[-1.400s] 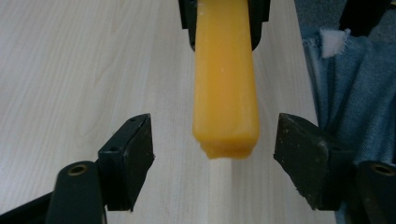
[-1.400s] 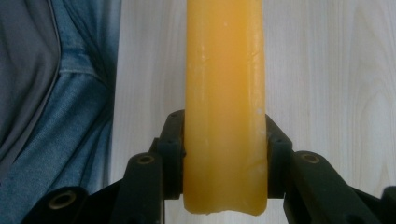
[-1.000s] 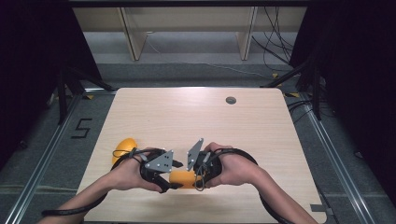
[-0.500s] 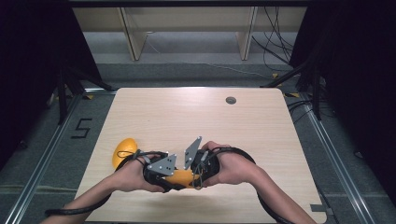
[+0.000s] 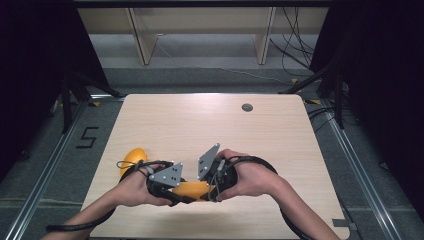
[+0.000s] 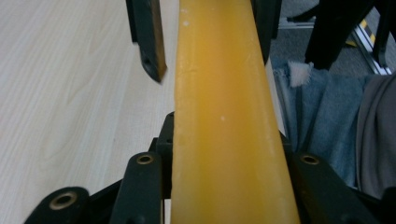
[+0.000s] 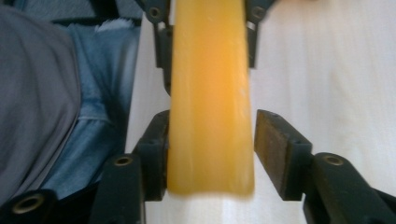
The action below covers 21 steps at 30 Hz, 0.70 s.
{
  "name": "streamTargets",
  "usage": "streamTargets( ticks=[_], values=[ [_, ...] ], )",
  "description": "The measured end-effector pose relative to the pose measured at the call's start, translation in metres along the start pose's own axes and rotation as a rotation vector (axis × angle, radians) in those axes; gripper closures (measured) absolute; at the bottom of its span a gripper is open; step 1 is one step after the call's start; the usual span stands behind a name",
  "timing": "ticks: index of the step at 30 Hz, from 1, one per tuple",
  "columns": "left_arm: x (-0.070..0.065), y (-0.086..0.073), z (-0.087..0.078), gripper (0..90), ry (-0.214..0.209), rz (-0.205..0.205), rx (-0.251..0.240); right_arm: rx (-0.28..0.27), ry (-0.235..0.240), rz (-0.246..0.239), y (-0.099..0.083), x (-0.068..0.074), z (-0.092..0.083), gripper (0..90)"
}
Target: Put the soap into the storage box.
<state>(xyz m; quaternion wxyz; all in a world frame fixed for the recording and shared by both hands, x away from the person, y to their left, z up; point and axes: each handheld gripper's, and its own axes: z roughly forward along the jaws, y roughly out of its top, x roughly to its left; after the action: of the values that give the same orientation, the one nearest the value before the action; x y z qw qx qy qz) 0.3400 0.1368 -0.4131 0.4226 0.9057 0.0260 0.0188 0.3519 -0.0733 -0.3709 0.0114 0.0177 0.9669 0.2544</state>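
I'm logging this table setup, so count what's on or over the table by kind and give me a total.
Yellow-orange pieces: 2, a long bar between the two claws and a rounded one near the table's left edge.
Handheld claws: 2, left claw and right claw.
Dark round disc in the tabletop: 1.
Total: 5.

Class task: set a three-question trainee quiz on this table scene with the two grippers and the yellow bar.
1. True or false: the left gripper is shut on the yellow bar.
2. Pick one. The right gripper's fingers are: A) both pressed on the bar; B) either side of the bar, with a gap at one finger; C) nowhere near the bar.
3. Fill in: a second yellow thing lies on the table to the person's ____.
Key: 1 true; 2 B; 3 left.
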Motion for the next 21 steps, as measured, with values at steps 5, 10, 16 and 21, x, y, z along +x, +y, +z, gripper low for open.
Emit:
streamTargets(
  ticks=[5, 10, 16, 21],
  values=[
    [0.002, -0.009, -0.015, 60.9, 0.088, -0.102, -0.008, -0.192, -0.096, 0.031, -0.016, -0.006, -0.035, 44.2],
    [-0.005, -0.026, -0.044, 60.9, 0.308, -0.28, 0.004, -0.296, -0.249, 0.203, -0.054, -0.004, -0.06, 45.8],
    [-0.015, -0.044, -0.074, 60.8, 0.467, -0.49, 0.0, -0.277, -0.374, 0.448, -0.103, 0.005, -0.047, 53.0],
    [-0.018, -0.055, -0.095, 60.8, 0.563, -0.605, 0.006, -0.277, -0.467, 0.62, -0.127, 0.011, -0.035, 58.6]
  ],
)
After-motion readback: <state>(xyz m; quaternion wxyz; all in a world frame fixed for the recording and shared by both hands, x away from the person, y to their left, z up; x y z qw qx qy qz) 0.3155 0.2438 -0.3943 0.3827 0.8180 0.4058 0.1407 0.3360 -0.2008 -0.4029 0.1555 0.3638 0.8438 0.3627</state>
